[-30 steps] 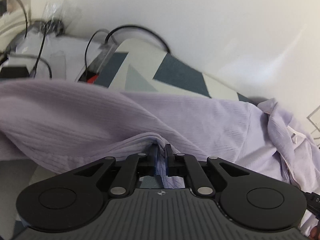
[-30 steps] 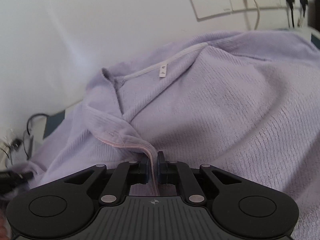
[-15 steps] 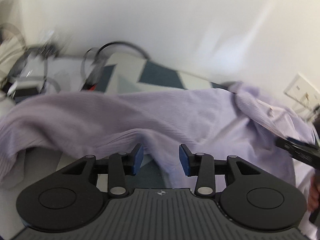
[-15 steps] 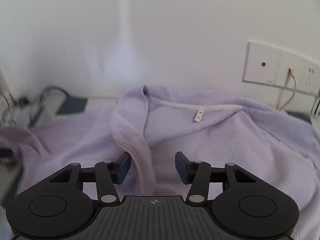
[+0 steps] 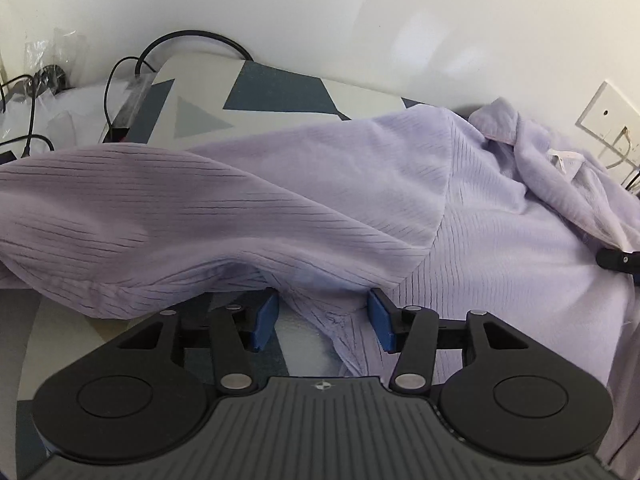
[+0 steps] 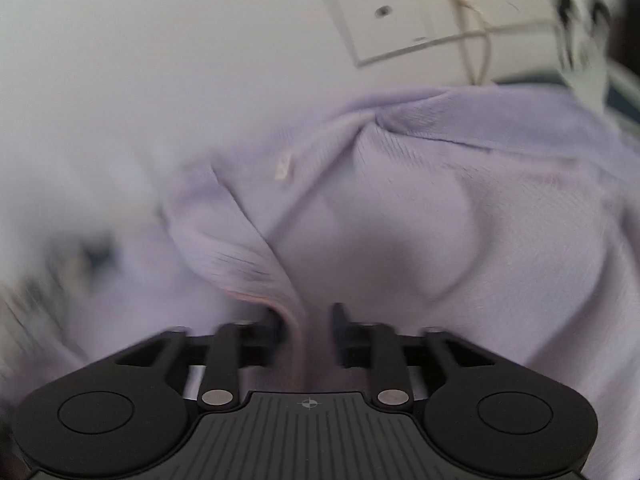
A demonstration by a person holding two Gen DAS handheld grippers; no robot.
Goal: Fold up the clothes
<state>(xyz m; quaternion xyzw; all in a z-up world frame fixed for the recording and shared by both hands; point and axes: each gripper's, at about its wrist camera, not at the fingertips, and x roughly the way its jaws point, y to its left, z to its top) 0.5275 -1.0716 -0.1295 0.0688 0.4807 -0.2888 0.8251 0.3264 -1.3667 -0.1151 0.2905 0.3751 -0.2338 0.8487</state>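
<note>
- Both grippers have let go of the lilac cardigan (image 5: pixel 280 216) since a second ago, when each was pinched tight on a fold of it; half a second ago they were already parted.
- Now the left gripper (image 5: pixel 323 322) stands wide open, its blue pads (image 5: pixel 264 322) either side of a drooping corner of hem, with nothing clamped between them.
- In its own view the right gripper (image 6: pixel 307 332) has its jaws apart too, though less widely than half a second ago. The pink-edged front band of the cardigan (image 6: pixel 440 216) runs down between them. That view is smeared with motion, so I can't say whether the fingers touch the cloth.
- From the left view, the garment has dropped and spread: it lies draped across the table (image 5: pixel 280 96), the one with the grey-and-navy geometric pattern, and a long ribbed sleeve stretches off to the left.
- A small white neck tag (image 6: pixel 283 168) sits inside the collar; its print is too blurred to read here. I can make out no brand or other writing anywhere.
- Beyond the collar, against the white wall, is a socket plate (image 6: pixel 396 20) with a pale cord (image 6: pixel 476 40) plugged in beside it.
- Off to the left end of the table a black cable (image 5: pixel 192 40) loops up, with clear plastic bags (image 5: pixel 52 52) and more wires heaped behind it.
- A dark bit of the right gripper pokes into the left view's far right edge, resting on the cloth.
</note>
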